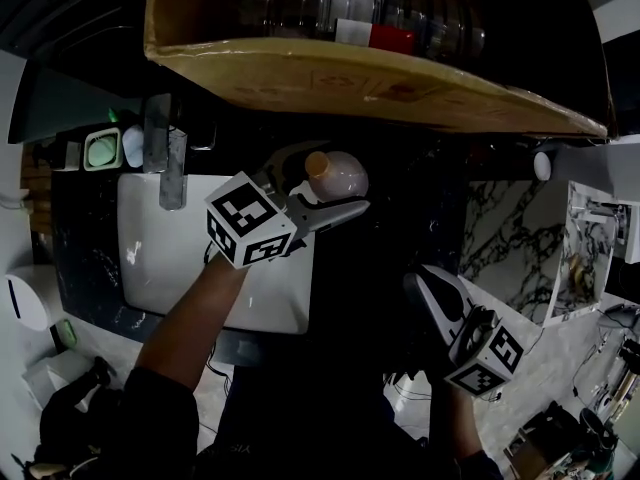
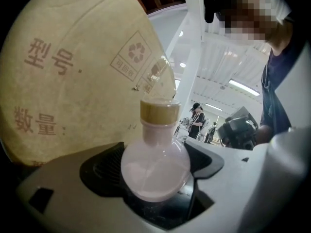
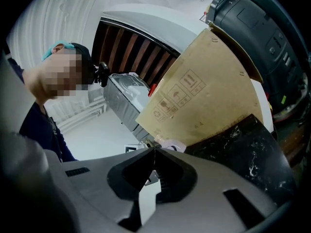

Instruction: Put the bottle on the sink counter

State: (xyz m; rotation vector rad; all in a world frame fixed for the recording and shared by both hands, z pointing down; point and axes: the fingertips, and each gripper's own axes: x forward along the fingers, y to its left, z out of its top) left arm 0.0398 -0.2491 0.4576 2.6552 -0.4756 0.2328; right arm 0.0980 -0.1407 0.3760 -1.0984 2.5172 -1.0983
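A round pink bottle [image 1: 338,176] with a tan cap is gripped between the jaws of the left gripper [image 1: 322,200], just off the 2 o'clock corner of the white sink [image 1: 150,258], beneath a cardboard box [image 1: 400,93]. At 4 o'clock, the right gripper [image 1: 420,286] is seen closed and empty.

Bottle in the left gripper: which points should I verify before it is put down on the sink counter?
1. Bottle held between the left gripper's jaws: ok.
2. Cap on the bottle: ok.
3. Right gripper shut, empty, away from the bottle: ok.
4. Clearance from the cardboard box above: cannot tell.
5. Free spot on the dark counter beside the sink: cannot tell.
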